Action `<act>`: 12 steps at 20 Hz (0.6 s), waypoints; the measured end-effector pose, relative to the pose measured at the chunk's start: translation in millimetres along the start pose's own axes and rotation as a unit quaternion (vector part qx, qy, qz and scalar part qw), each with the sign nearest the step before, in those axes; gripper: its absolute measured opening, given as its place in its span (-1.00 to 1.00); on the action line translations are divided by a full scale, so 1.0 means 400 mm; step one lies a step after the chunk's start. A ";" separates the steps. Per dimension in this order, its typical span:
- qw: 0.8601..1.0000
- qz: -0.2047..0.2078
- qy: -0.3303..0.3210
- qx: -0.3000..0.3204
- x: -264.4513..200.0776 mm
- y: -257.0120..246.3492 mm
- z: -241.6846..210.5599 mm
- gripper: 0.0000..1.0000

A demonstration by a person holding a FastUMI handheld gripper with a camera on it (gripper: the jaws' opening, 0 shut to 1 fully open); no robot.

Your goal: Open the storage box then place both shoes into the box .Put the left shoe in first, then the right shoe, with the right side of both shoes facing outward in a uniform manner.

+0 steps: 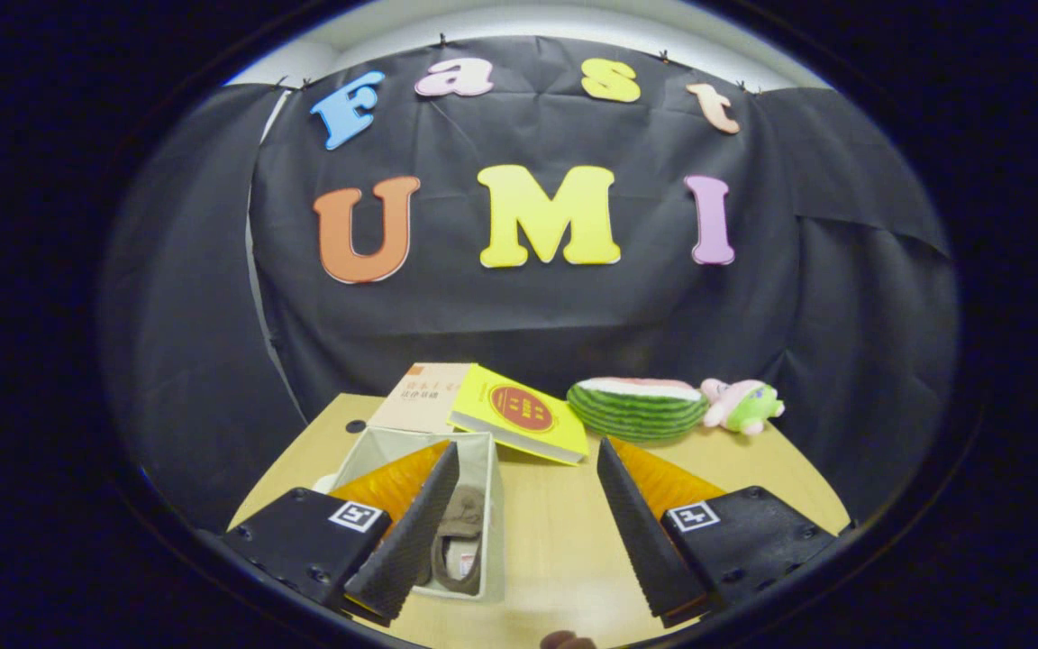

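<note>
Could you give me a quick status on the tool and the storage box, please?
Tool open, empty, above the table. Storage box open, one shoe inside, behind the left finger. Books just beyond the box.

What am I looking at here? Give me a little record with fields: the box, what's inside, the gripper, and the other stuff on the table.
box: open fabric box, standing on the table, partly behind the left finger
inside: one brownish shoe, lying in the box
gripper: gripper open, holding nothing, bare table between its fingers
books: two books beyond the box, the yellow one overlapping the pale one
toys: watermelon toy and pink-green plush at the far edge
</note>
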State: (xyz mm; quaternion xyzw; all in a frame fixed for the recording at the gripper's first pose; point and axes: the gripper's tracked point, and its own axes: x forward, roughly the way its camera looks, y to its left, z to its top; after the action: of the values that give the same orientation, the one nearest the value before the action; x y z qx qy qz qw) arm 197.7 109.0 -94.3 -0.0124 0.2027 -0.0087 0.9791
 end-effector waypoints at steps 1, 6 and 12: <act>1.000 0.008 -0.003 -0.001 -0.027 0.004 -0.002 0.98; 0.997 -0.005 -0.080 -0.015 -0.169 -0.033 0.040 0.99; 0.988 -0.015 -0.152 -0.029 -0.348 -0.076 0.049 0.98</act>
State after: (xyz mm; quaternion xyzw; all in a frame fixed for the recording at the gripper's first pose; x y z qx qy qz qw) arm 77.3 82.1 -20.1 -0.0453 0.0517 -0.0151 0.9975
